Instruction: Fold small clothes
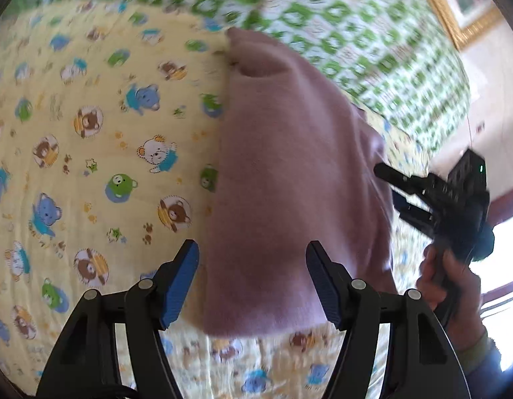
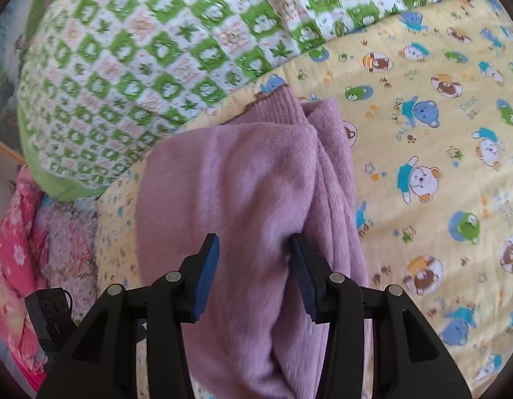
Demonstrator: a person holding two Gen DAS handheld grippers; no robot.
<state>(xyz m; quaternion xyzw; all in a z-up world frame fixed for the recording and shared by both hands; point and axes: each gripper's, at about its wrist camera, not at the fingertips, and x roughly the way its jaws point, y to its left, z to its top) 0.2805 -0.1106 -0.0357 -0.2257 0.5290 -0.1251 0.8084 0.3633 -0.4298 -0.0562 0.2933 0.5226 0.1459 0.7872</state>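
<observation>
A small mauve fleece garment (image 1: 289, 173) lies folded lengthwise on a yellow bear-print bed sheet (image 1: 90, 153). My left gripper (image 1: 253, 266) is open, its blue-padded fingers (image 1: 180, 282) straddling the near edge of the garment. My right gripper (image 2: 254, 266) is open too, hovering over the same garment (image 2: 243, 183), whose ribbed cuff (image 2: 273, 106) points away. The right gripper also shows in the left wrist view (image 1: 389, 186), at the garment's right edge, held by a hand.
A green-and-white patterned quilt (image 2: 140, 60) is bunched along the far side of the bed. Pink clothes (image 2: 30, 232) are piled at the left of the right wrist view. A gold-framed picture (image 1: 455, 16) hangs on the wall beyond.
</observation>
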